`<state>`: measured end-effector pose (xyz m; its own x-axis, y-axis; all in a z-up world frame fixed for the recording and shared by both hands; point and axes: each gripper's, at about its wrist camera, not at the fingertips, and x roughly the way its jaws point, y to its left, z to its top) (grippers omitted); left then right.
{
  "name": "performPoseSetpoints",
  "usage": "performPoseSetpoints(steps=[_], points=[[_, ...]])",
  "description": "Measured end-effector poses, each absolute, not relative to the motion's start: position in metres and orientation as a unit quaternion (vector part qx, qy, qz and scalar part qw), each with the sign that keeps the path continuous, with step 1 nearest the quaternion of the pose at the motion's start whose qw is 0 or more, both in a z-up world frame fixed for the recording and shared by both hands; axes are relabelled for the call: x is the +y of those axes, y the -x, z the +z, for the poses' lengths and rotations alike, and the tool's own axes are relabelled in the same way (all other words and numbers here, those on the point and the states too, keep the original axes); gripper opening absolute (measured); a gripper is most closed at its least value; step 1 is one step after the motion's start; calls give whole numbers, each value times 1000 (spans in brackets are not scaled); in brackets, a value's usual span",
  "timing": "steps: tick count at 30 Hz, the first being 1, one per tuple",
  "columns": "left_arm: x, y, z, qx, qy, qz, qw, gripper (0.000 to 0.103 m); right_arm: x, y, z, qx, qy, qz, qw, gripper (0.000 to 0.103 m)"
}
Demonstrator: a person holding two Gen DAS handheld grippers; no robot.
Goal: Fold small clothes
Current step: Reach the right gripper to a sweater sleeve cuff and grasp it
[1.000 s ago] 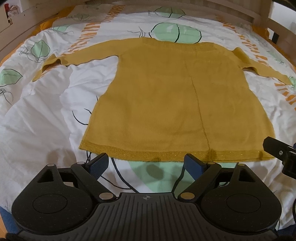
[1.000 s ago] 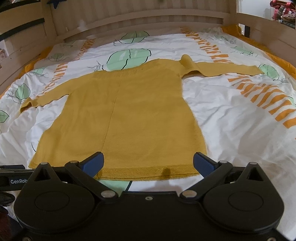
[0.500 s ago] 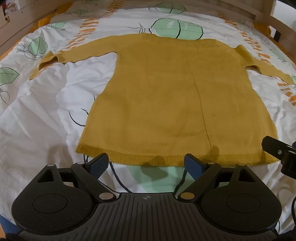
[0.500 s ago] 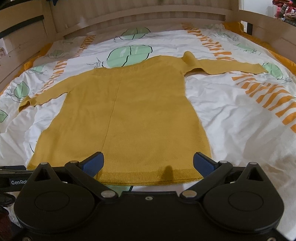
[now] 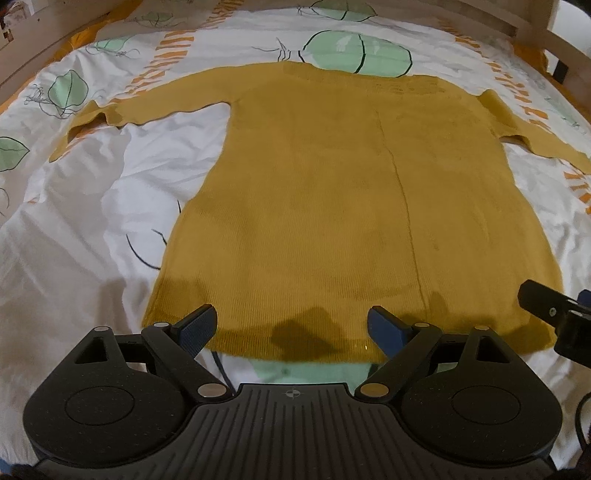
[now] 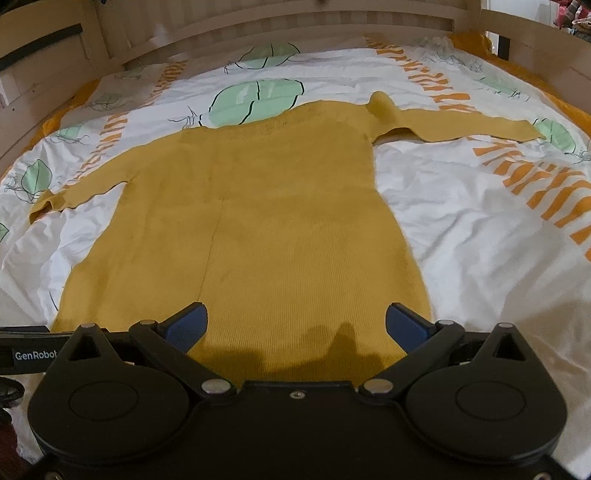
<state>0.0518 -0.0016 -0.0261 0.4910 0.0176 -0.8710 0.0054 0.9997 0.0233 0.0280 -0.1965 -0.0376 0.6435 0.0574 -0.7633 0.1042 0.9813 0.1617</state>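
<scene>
Home bedroom – leaf-print duvet [image 6: 461,229], wooden bed frame [image 6: 258,22] (slatted headboard)

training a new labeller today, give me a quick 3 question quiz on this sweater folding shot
1. True or false: the mustard knit sweater is already folded in half.
2. The left gripper has its jaws: A shut on the hem, B open, C out of view.
3. Fill in: the sweater lies flat on a leaf-print ____.

Key: 1 false, both sleeves are spread out. 2 B. 3 duvet.
</scene>
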Motion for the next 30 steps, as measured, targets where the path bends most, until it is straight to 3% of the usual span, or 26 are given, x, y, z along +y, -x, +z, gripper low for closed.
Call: performPoseSetpoints(steps=[13,23,30], points=[[-3,-122,-21,465,-10,-2,885,89,-244,-87,-43,423,-136,26,895,102],[-21,-204,-17,414,-24,-4,910,89,-354,-170,-22,359,-140,-29,922,102],[-32,-249,-39,419,-42,0,907,89,-465,-232,-39,379,-186,-130,897,102]])
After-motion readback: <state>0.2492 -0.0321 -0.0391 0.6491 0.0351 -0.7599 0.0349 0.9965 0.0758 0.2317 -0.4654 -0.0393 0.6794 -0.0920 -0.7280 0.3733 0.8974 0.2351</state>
